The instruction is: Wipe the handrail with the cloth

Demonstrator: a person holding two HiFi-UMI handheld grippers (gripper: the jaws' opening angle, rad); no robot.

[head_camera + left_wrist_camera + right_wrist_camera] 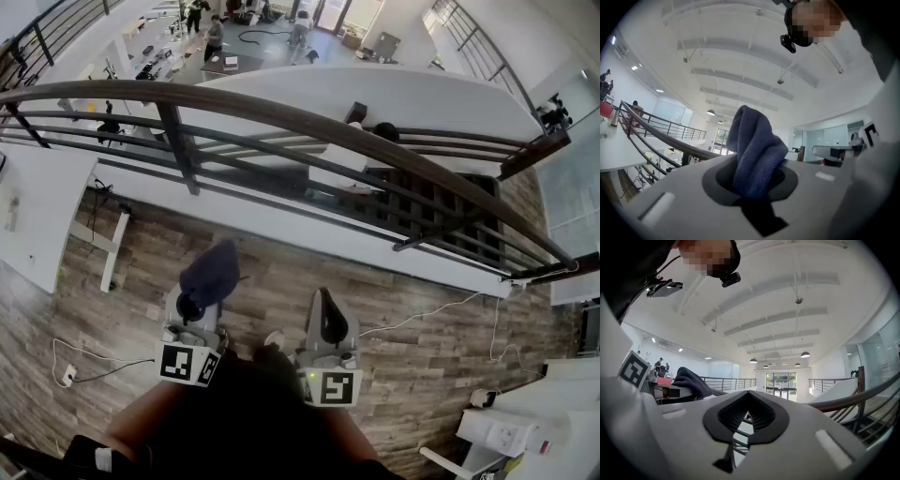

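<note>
Blue cloth (212,271): bunched into a dark wad and pinched in the left hand-held gripper (200,298); its free end pokes out past the jaw tips.
Cloth in the left gripper view: the wad (753,152) fills the hollow between the dark pads and rises above them in thick folds.
Left hand-held gripper, own view (754,177): jaws closed on the cloth, with fabric squeezed between them.
Right hand-held gripper (327,314): held just beside the left one, at about the same height in the head view.
Right hand-held gripper, own view (746,414): jaw tips meet and nothing sits between them (only railing bars show through the hollow behind the tips).
Handrail (309,120): a brown curved top rail on dark posts with dark bars beneath, crossing the head view above both grippers.
Cloth and handrail: apart, the cloth hanging over the wooden floor (422,356) on the near side of the rail.
Handrail in the gripper views: runs past on the left (661,139) in the left one and on the right (862,397) in the other.
Marker cubes: one on each gripper, left (187,364) and right (330,386), close to the person's body.
Cable (422,314): white, lying on the floor to the right of the right gripper.
</note>
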